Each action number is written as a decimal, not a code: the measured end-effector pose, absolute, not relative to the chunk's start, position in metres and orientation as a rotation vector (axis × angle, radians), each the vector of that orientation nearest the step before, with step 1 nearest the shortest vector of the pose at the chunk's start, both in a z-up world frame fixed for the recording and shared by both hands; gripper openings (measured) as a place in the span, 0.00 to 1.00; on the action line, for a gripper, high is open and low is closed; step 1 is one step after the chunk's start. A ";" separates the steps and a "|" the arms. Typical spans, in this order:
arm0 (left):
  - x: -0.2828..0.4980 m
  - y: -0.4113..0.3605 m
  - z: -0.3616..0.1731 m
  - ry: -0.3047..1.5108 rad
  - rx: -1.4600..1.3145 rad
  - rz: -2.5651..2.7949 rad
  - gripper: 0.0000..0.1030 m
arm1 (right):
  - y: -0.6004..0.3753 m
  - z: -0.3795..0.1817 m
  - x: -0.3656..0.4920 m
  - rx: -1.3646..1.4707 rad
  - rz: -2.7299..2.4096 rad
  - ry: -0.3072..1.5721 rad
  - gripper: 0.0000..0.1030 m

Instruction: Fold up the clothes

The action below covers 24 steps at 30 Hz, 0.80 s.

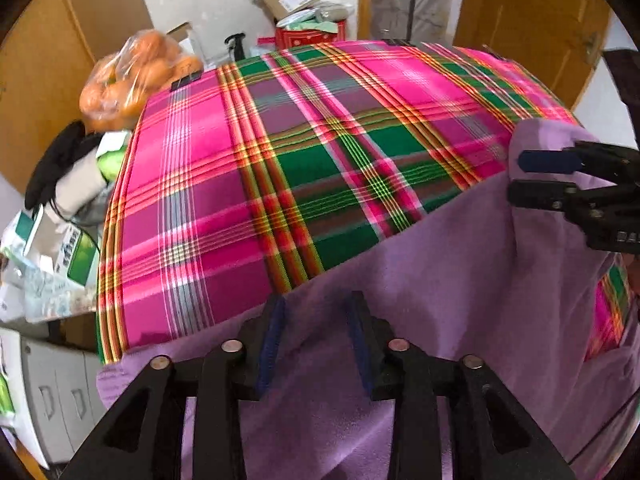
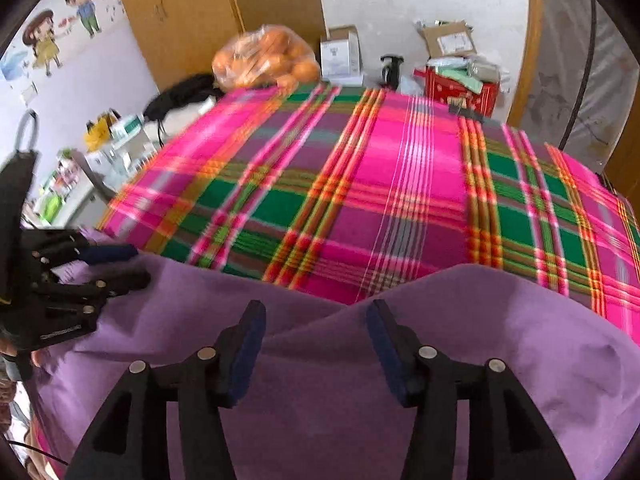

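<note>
A lilac garment lies across the near edge of a surface covered with a pink and green plaid cloth. My left gripper hovers over the garment's near part, open, with fabric visible beneath the gap and the pads not pressing on it. My right gripper comes in from the right over a raised fold of the garment. In the right wrist view the right gripper stands wide open above the lilac garment. The left gripper is at the far left, its fingers apart over the fabric edge.
A bag of oranges sits at the far left corner of the plaid cloth. A red box and cardboard boxes line the back wall. Cartons and clutter crowd the left side, above white drawers.
</note>
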<state>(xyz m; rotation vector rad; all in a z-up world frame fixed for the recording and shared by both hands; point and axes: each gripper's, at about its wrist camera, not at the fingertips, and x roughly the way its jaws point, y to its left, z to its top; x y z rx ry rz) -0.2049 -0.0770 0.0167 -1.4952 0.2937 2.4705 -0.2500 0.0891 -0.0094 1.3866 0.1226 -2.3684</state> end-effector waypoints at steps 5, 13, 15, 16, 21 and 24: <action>-0.208 -0.078 0.015 0.254 -1.478 2.496 0.41 | 0.082 -0.015 -0.250 1.403 -2.409 0.150 0.53; -0.201 -0.058 0.017 0.394 -1.389 2.480 0.08 | 0.086 -0.013 -0.244 1.397 -2.465 0.183 0.12; -0.199 -0.053 0.018 0.432 -1.371 2.473 0.03 | 0.088 -0.011 -0.243 1.386 -2.466 0.175 0.05; -0.199 -0.053 0.019 0.432 -1.367 2.478 0.02 | 0.089 -0.010 -0.242 1.378 -2.470 0.177 0.05; -0.204 -0.074 0.032 0.315 -1.339 2.564 0.02 | 0.094 0.006 -0.234 1.292 -2.524 0.171 0.04; -0.208 -0.089 0.046 0.264 -1.294 2.637 0.02 | 0.095 0.016 -0.232 1.229 -2.562 0.159 0.02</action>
